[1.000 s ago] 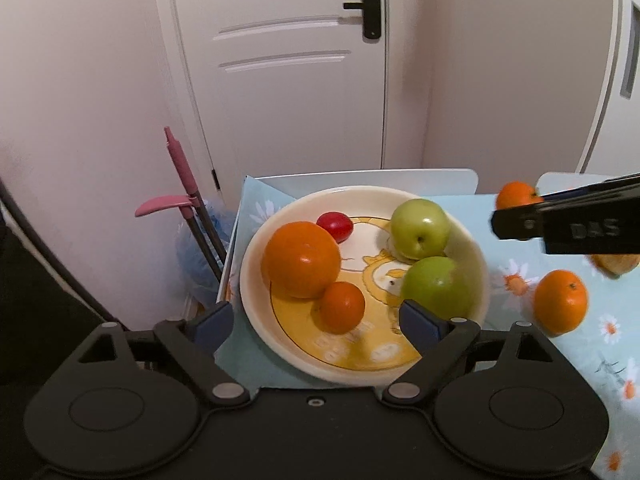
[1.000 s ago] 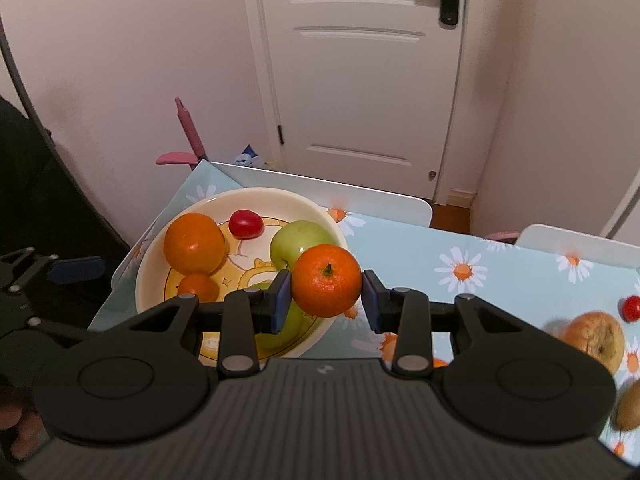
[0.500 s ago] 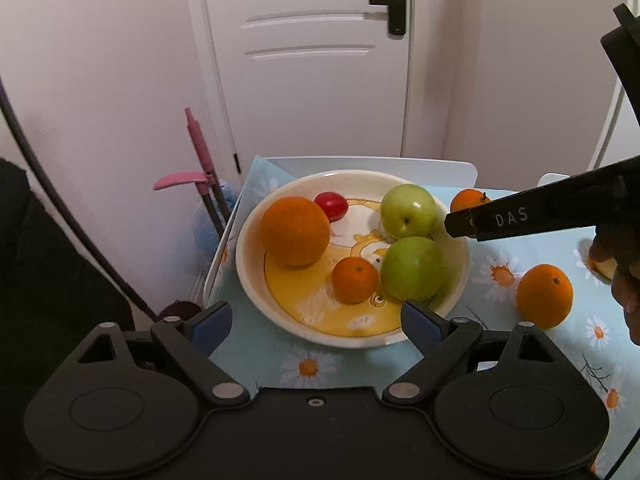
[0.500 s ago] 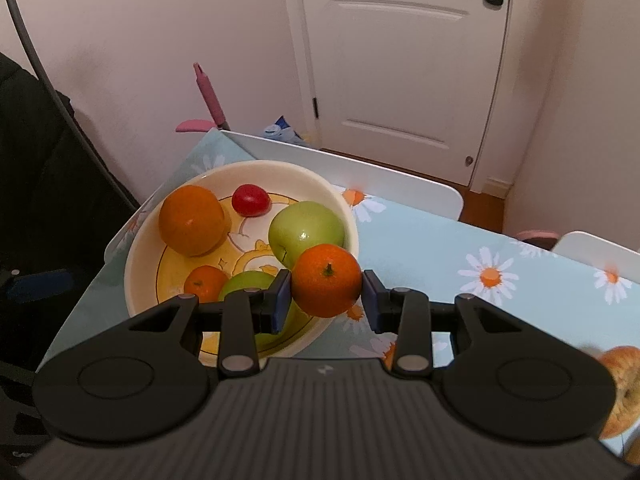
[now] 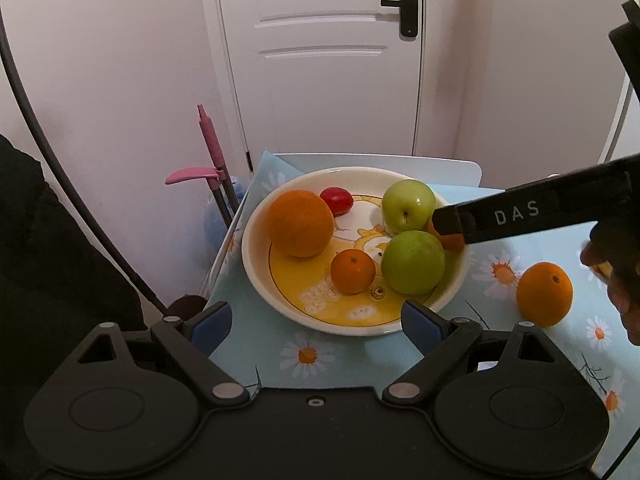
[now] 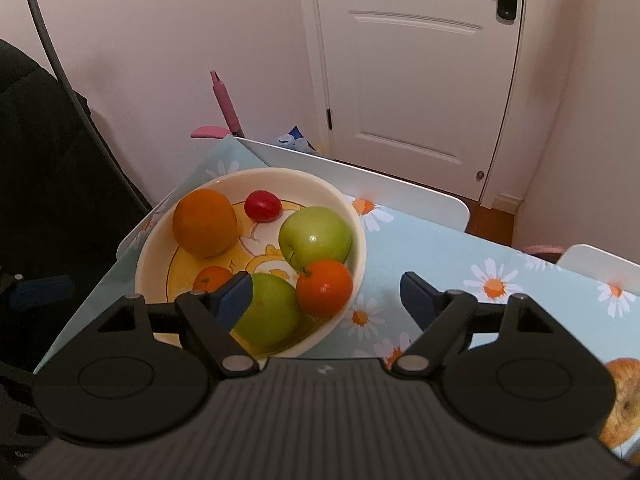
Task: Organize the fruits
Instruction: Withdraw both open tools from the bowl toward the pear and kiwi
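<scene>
Right gripper (image 6: pixel 324 294) released, jaws spread wide above the bowl (image 6: pixel 360 248); nothing between them. Tangerine (image 6: pixel 325 288) sits inside the bowl at its right rim, touching both green apples (image 6: pixel 316 234). Large orange (image 6: pixel 205 222), small red fruit (image 6: pixel 263 205) and a second small tangerine (image 6: pixel 210 278) share the bowl near the table's left edge. Left gripper (image 5: pixel 316 322) released, empty, at the bowl's near rim. Another orange (image 5: pixel 544 294) rests on the daisy tablecloth (image 5: pixel 256 340), right of the bowl.

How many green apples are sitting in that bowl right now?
2. One green apple sits at the far right side of the bowl; the other green apple lies nearer the camera, partly behind the right gripper's fingers. None seems hidden.
</scene>
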`<state>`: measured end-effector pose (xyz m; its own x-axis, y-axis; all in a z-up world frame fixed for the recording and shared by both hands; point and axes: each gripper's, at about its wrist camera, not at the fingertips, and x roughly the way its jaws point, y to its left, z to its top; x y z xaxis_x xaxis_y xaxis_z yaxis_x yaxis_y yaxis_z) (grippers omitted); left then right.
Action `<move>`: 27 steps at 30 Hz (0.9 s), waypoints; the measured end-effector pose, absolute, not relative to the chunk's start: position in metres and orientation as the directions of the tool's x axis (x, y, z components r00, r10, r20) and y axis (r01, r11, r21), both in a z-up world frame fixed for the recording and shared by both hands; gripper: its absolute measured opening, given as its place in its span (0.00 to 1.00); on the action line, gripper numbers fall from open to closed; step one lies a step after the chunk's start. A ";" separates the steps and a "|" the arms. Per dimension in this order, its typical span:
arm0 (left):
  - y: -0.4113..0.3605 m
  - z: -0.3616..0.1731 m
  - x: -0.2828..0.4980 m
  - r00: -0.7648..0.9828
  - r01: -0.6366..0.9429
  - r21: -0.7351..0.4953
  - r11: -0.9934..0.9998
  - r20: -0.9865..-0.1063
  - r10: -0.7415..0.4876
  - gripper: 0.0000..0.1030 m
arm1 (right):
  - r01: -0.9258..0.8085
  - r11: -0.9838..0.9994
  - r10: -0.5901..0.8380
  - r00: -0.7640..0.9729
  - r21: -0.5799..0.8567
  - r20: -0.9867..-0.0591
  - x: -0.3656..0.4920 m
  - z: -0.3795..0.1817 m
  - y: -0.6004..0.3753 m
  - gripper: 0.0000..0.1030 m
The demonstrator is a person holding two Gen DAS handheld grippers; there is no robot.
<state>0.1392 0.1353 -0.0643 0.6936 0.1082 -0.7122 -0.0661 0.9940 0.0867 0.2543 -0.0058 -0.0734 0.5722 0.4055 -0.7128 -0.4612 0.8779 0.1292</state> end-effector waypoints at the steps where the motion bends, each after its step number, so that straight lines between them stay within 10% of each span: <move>1: 0.135 -0.063 0.138 0.695 -0.064 0.085 0.994 -0.711 0.106 0.91 | -0.459 0.879 0.405 0.573 0.131 -0.712 0.252 -0.072 -0.007 0.93; 27: 0.106 -0.013 0.131 0.775 0.229 0.085 0.970 -0.619 -0.129 0.92 | -0.111 0.987 0.162 0.725 0.119 -0.669 0.157 -0.018 -0.097 0.93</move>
